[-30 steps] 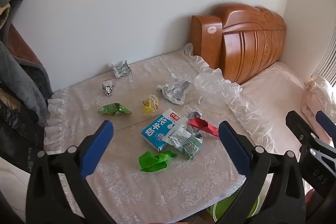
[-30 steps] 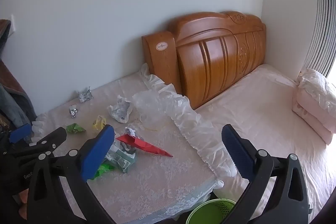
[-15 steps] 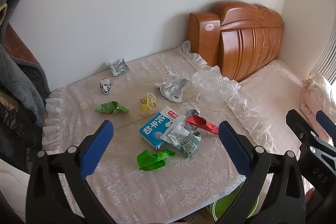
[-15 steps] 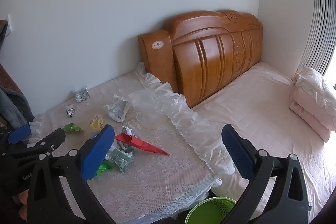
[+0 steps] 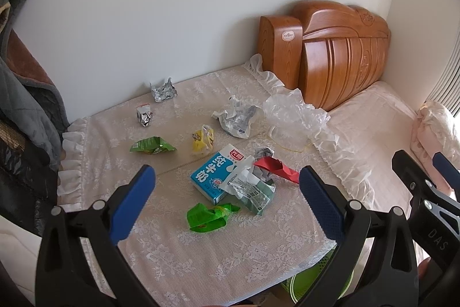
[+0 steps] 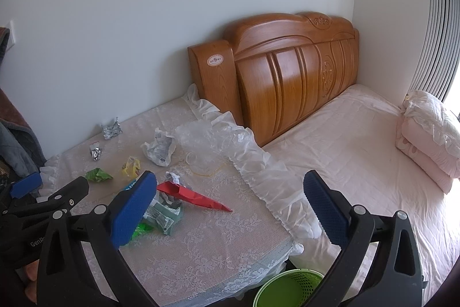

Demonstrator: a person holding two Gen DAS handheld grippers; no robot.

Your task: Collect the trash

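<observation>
Trash lies on a lace-covered table: a blue milk carton, a bright green wrapper, a crumpled grey-green packet, a red paper cone, a yellow wrapper, a green packet, foil scraps and a clear plastic bag. A green bin stands below the table's front edge. My left gripper is open and empty above the pile. My right gripper is open and empty over the table's right side.
A wooden headboard and a pink bed lie to the right, with folded bedding at its far side. Clothes hang at the left. A white wall runs behind the table.
Both grippers have drifted slightly up and back, so the table and trash sit a little lower in each view. Both stay open. No trash has moved.
</observation>
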